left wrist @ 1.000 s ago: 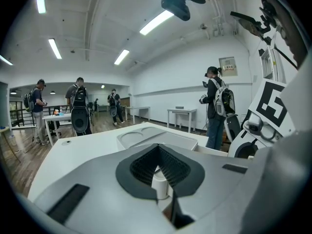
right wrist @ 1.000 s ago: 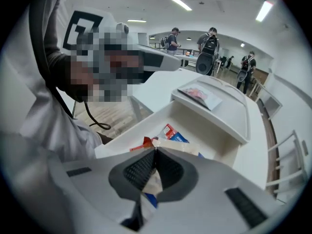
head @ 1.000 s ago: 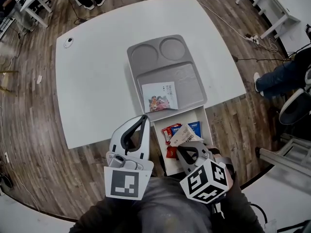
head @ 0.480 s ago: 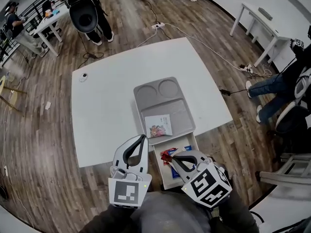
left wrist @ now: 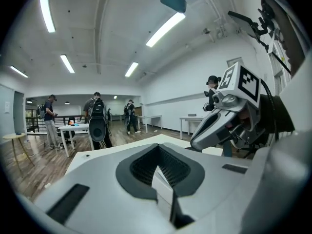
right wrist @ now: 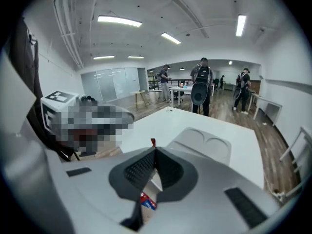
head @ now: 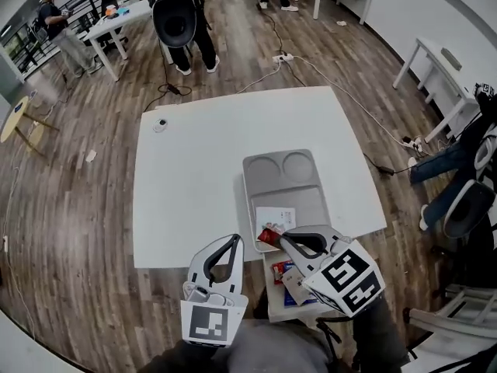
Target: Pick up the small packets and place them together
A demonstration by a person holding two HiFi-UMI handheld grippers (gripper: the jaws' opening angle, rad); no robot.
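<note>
Jaws of the right hand-held gripper are pressed together on a small red packet, whose edge pokes out past the tips in the right gripper view. The left hand-held gripper is closed too, with nothing in it, and hangs to the left over the near edge of the white desk. A second ago the right one was down inside the white box among the packets. It has since risen and moved farther out, so the red packet now hangs over the near end of the grey tray, just beside the white printed packet lying flat there. That reads as a pick completed and a carry under way: I judge the red packet is bound for a spot next to the white one. The other packets, red, beige and blue, are still in the box at the tray's near end, so the task looks only partly done. The white printed packet shows a coloured picture and lines of text, and the boxed ones are printed as well, but all of it is too small to read. The cubes on both grippers carry only black-and-white square markers, with no words or brand.
</note>
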